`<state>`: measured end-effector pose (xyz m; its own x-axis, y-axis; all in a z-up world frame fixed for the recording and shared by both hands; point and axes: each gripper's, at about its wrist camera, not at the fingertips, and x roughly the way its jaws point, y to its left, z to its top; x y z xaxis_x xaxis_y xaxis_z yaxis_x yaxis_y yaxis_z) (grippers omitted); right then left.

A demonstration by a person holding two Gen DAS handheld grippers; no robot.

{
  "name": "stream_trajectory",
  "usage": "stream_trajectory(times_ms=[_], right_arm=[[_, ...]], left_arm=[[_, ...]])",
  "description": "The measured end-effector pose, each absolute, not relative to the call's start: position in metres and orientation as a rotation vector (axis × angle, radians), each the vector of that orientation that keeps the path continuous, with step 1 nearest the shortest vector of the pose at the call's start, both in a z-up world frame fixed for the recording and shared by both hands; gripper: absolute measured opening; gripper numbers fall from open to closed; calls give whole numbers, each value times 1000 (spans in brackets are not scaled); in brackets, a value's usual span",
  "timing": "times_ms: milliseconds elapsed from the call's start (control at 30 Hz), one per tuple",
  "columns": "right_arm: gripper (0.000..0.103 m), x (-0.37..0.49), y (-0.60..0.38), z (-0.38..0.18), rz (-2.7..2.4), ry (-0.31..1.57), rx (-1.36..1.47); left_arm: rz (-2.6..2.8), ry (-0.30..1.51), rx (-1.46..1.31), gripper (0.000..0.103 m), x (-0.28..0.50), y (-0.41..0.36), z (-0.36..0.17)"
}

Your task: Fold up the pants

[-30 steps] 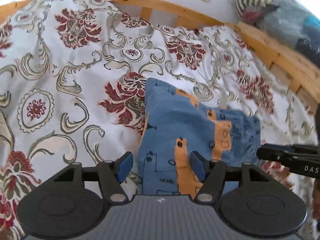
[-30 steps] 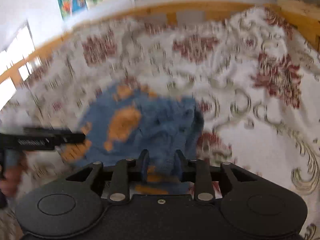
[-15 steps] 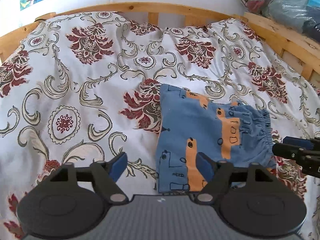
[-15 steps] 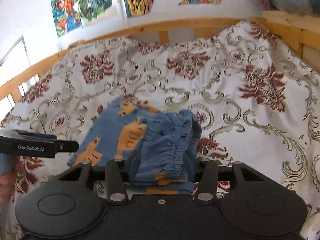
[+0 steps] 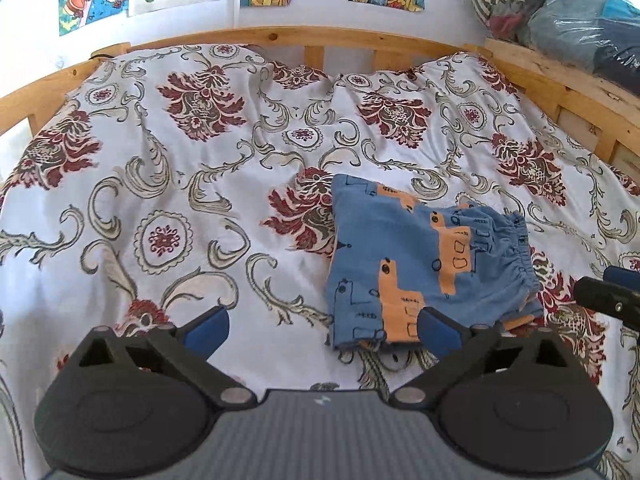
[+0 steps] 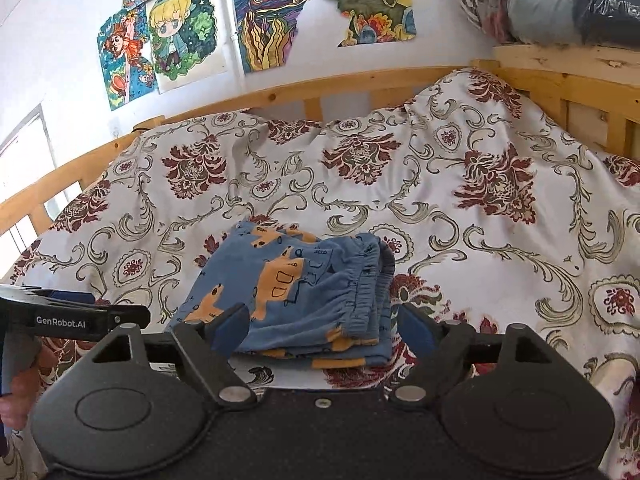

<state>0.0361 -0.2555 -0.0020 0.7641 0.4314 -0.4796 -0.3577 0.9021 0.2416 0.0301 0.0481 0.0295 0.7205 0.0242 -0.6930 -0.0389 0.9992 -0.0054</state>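
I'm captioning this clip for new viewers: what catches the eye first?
The folded blue pants with orange trucks lie in a neat stack on the floral bedspread, waistband toward the right. Both the left gripper and the right gripper hang open just short of them. Bright cartoon drawings cover the wall above the wooden bed rail.

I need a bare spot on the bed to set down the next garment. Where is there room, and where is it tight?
Free: the wide stretch of bedspread left of the folded pants, up to the wooden bed rail. Also free: the bedspread right of the pants in the right wrist view. Tight: near the pants, where the left gripper and right gripper hover with jaws open.
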Motion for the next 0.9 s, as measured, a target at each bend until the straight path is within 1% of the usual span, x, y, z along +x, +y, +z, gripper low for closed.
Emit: stream_trajectory(times_ms=[167, 300, 367, 433, 600, 900], right_arm=[[87, 38, -254, -4, 426, 574, 144], [91, 43, -254, -14, 431, 620, 160], [95, 48, -255, -20, 430, 654, 166], [97, 52, -256, -25, 433, 683, 170], [97, 66, -259, -35, 440, 736, 175], [102, 120, -269, -39, 522, 764, 218]], left_arm=[[31, 780, -32, 102, 28, 53, 26], [22, 799, -37, 102, 29, 55, 18], [17, 817, -41, 102, 31, 57, 14], [13, 830, -44, 102, 34, 60, 10], [5, 855, -70, 102, 43, 70, 2], [-81, 864, -124, 102, 83, 86, 5]])
